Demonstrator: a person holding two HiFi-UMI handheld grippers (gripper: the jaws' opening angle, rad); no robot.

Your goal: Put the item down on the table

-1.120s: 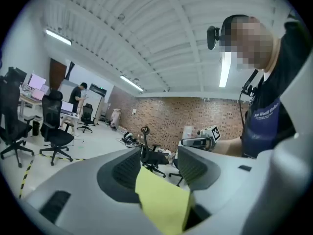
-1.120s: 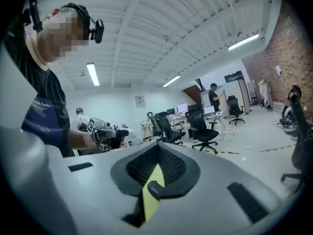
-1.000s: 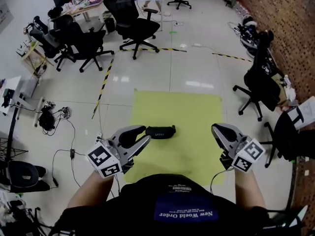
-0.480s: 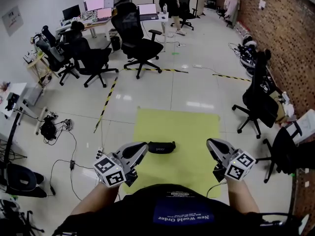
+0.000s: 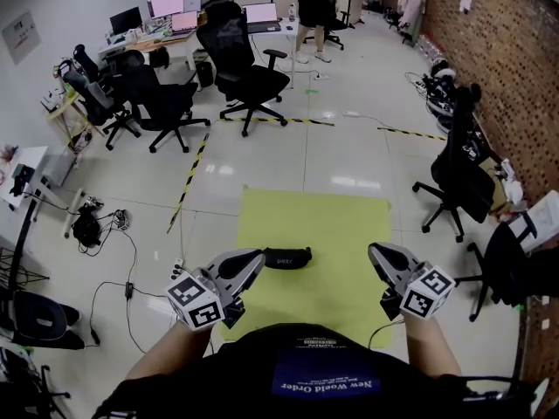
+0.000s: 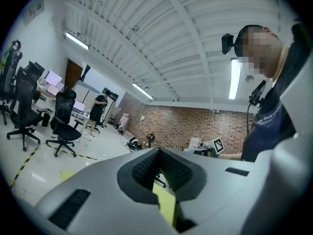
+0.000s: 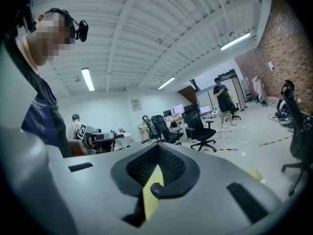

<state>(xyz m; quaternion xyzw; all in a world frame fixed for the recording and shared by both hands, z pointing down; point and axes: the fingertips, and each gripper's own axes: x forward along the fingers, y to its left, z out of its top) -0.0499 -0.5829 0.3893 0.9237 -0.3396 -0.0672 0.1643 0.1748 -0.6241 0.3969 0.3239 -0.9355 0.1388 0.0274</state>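
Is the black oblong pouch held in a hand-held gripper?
No, the black oblong pouch lies free on the yellow-green mat.

Pouch (image 5: 287,257) print unreadable; standing person (image 5: 314,7) cropped above.

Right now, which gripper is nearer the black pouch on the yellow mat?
Left. The left gripper shows just left of the black pouch, jaws shut and empty. The right gripper is well off to its right.

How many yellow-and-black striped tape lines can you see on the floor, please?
3: one diagonal tape line left of the yellow mat, one beneath the large chair, one further right. Chairs may hide others.
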